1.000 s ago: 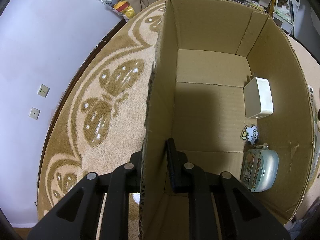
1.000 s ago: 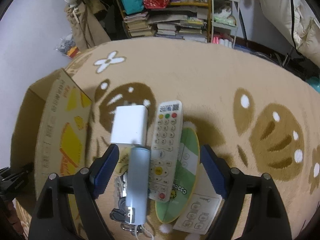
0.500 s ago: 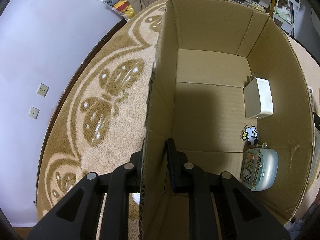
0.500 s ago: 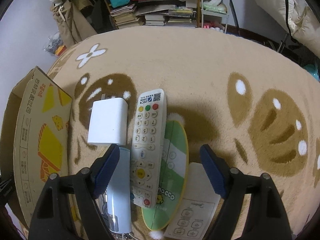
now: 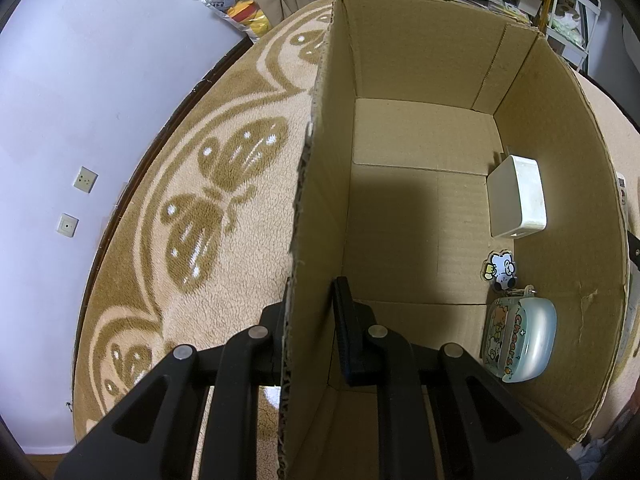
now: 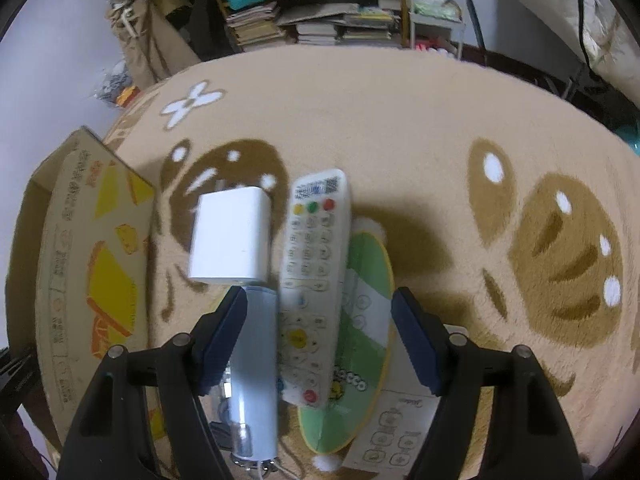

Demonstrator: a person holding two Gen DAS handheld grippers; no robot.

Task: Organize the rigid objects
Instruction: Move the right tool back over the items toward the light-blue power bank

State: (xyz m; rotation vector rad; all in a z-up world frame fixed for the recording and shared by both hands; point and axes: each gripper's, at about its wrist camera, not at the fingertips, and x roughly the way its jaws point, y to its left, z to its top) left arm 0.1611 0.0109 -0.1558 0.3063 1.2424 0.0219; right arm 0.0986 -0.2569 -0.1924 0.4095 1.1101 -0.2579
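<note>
Lower centre of the left wrist view: left gripper (image 5: pixel 310 332) clamped on the cardboard box (image 5: pixel 316 200) wall. Right gripper (image 6: pixel 318 338) jaws closing around the white remote (image 6: pixel 314 276), pads not yet touching; remote lies on the rug (image 6: pixel 420 120) mid-frame, beside a white charger (image 6: pixel 230 240).

A tan rug (image 6: pixel 420 120) with brown butterfly shapes covers the floor. Two pale wall sockets (image 5: pixel 85 179) sit low on the lilac wall (image 5: pixel 100 60). Behind, a shelf (image 6: pixel 340 4) holds stacked books (image 6: pixel 256 26), and a clear bag (image 5: pixel 234 2) seems to hold plush toys, though it is small and far off.
</note>
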